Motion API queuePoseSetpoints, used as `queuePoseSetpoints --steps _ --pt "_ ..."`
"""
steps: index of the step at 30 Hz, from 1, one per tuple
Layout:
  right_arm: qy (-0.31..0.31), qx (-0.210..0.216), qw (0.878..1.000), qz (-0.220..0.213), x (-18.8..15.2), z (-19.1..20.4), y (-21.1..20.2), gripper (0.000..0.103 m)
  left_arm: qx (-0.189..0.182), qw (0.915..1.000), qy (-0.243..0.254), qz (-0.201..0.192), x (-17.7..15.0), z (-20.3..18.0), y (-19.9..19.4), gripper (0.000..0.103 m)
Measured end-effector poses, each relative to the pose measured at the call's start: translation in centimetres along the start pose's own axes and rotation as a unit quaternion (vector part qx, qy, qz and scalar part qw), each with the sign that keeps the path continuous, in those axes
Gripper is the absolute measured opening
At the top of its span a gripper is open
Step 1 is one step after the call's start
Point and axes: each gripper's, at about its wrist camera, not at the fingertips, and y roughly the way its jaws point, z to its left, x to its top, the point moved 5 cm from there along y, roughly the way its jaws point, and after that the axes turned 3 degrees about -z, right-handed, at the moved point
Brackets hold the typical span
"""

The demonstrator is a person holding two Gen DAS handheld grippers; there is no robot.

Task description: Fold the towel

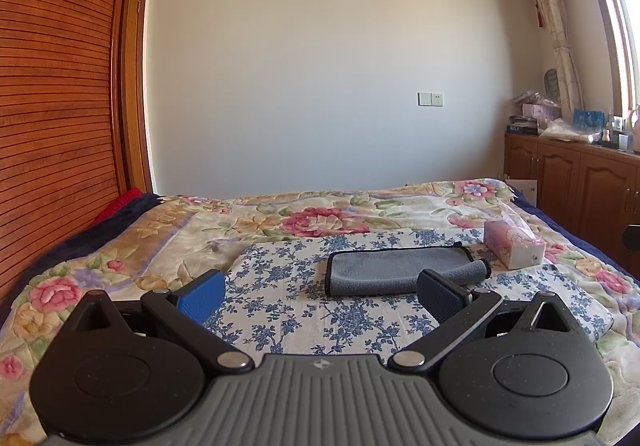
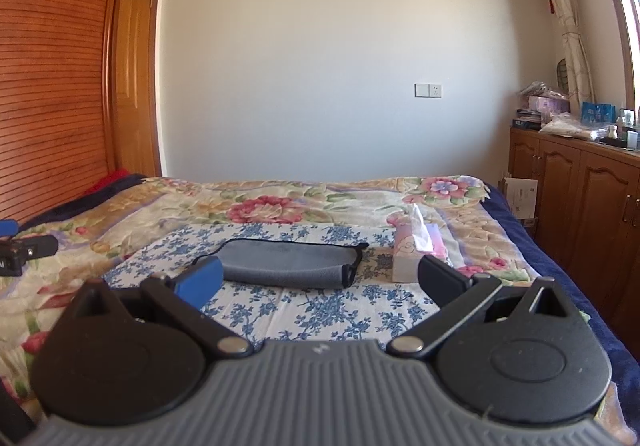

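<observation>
A grey towel (image 1: 396, 270) with a dark hem lies folded into a long band on a blue-flowered cloth (image 1: 288, 298) on the bed; its right end curls into a roll. It also shows in the right wrist view (image 2: 288, 266). My left gripper (image 1: 320, 296) is open and empty, held above the cloth, short of the towel's near edge. My right gripper (image 2: 318, 280) is open and empty, also in front of the towel. The left gripper's tip shows at the left edge of the right wrist view (image 2: 24, 250).
A pink tissue box (image 1: 514, 248) stands right of the towel, also in the right wrist view (image 2: 412, 256). A floral quilt (image 1: 120, 246) covers the bed. A wooden wardrobe (image 1: 52, 105) stands at the left, wooden cabinets (image 1: 580, 181) at the right.
</observation>
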Motion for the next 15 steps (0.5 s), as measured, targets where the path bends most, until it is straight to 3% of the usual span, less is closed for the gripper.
queuePoseSetpoints --steps 15 --pt "0.002 -0.015 1.0 -0.007 -0.41 -0.15 -0.09 0.103 0.003 0.9999 -0.002 -0.013 -0.19 0.26 -0.26 0.103"
